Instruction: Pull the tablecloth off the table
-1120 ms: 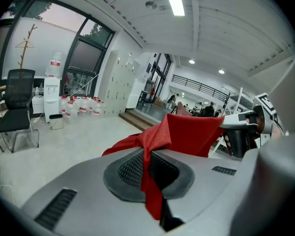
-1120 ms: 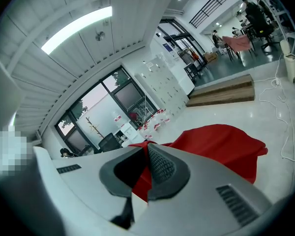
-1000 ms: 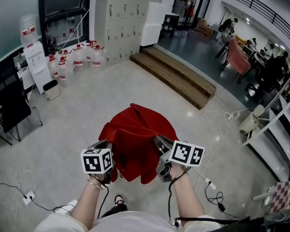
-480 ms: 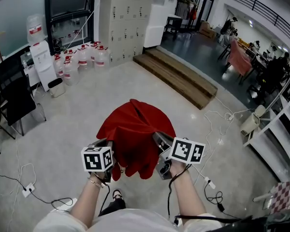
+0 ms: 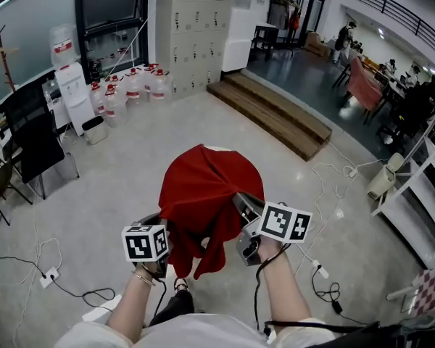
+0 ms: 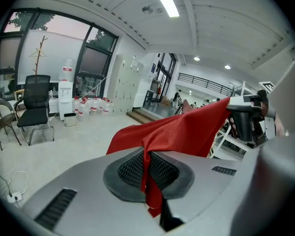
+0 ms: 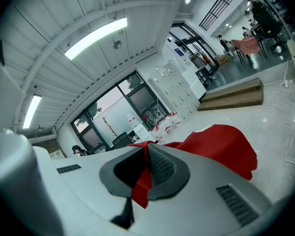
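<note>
Pale floor point(image 5: 116, 172), lockers point(image 5: 188, 27) behind; red tablecloth point(image 5: 206, 187), seemingly bunched, pinched by left tool point(image 6: 146, 156), right tool point(image 7: 146, 155).

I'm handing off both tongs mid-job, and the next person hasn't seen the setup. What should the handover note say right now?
Left tongs: shut on the near edge of the red tablecloth.
Right tongs: shut on the same edge, further right.
Cloth: bunched toward you, most of it over the table, whose far rim just shows.
Done: both grips taken, near edge lifted.
Left: pull the cloth fully off.
</note>
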The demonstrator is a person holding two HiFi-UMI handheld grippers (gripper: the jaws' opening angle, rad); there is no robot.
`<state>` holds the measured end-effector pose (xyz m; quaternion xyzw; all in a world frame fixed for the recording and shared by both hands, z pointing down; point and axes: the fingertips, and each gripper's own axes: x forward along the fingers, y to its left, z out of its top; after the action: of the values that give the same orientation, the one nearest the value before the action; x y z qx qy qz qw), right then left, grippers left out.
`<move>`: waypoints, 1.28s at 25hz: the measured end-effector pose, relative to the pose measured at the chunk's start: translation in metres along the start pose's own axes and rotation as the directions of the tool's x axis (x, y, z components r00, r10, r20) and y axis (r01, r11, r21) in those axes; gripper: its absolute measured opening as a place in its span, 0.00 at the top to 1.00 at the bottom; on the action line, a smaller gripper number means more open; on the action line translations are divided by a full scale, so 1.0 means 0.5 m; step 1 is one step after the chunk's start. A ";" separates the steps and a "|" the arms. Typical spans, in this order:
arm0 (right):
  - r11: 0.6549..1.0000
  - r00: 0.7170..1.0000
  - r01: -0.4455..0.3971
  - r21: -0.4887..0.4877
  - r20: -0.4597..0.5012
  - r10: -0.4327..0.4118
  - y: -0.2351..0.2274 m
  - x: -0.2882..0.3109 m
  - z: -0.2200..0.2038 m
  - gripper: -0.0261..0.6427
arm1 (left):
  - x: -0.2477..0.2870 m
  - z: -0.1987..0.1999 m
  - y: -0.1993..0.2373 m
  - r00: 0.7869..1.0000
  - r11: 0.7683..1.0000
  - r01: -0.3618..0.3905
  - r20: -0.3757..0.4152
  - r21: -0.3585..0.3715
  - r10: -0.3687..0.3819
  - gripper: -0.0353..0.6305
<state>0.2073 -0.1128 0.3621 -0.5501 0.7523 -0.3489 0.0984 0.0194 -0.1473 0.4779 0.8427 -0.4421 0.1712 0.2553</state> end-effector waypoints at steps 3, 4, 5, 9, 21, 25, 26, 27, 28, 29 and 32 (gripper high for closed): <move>1.000 1.000 -0.013 -0.004 0.005 0.014 0.012 -0.025 -0.016 0.92 | -0.026 -0.013 0.000 1.000 1.000 -0.010 0.017 0.001 0.010 0.92; 1.000 1.000 -0.022 -0.005 0.006 0.022 0.020 -0.031 -0.021 0.92 | -0.034 -0.014 0.001 1.000 1.000 -0.013 0.024 0.002 0.013 0.92; 0.999 0.999 -0.031 -0.005 0.008 0.031 0.027 -0.037 -0.025 0.92 | -0.040 -0.014 0.001 0.999 1.000 -0.016 0.030 0.003 0.016 0.92; 0.999 0.998 -0.053 0.002 0.019 0.053 0.049 -0.062 -0.042 0.92 | -0.065 -0.025 -0.007 0.999 1.000 -0.023 0.032 0.015 0.022 0.92; 0.994 0.994 -0.102 0.025 0.026 0.102 0.117 -0.117 -0.095 0.92 | -0.170 -0.054 0.008 0.993 0.998 -0.065 0.103 0.000 0.065 0.92; 0.992 0.992 -0.124 0.004 0.020 0.124 0.162 -0.117 -0.098 0.92 | -0.199 -0.040 0.028 0.987 0.997 -0.071 0.145 -0.013 0.072 0.92; 0.991 0.991 -0.133 -0.003 0.021 0.133 0.177 -0.116 -0.100 0.92 | -0.205 -0.036 0.036 0.985 0.997 -0.069 0.156 -0.016 0.071 0.92; 0.990 0.990 -0.140 -0.011 0.023 0.141 0.193 -0.115 -0.102 0.92 | -0.212 -0.031 0.044 0.984 0.998 -0.066 0.166 -0.019 0.068 0.92; 0.989 0.989 -0.146 -0.019 0.026 0.147 0.208 -0.114 -0.102 0.92 | -0.218 -0.026 0.050 0.983 0.998 -0.062 0.174 -0.020 0.065 0.92; 0.989 0.988 -0.148 -0.025 0.031 0.149 0.221 -0.113 -0.102 0.92 | -0.224 -0.021 0.055 0.982 0.998 -0.056 0.181 -0.018 0.058 0.92; 0.992 0.990 -0.124 -0.027 0.057 0.125 0.246 -0.120 -0.106 0.92 | -0.246 -0.021 0.060 0.983 1.000 -0.031 0.180 0.002 0.030 0.92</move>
<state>0.1083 -0.0184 0.3092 -0.5131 0.7860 -0.3169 0.1357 -0.0738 -0.0747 0.4315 0.8484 -0.4759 0.0993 0.2097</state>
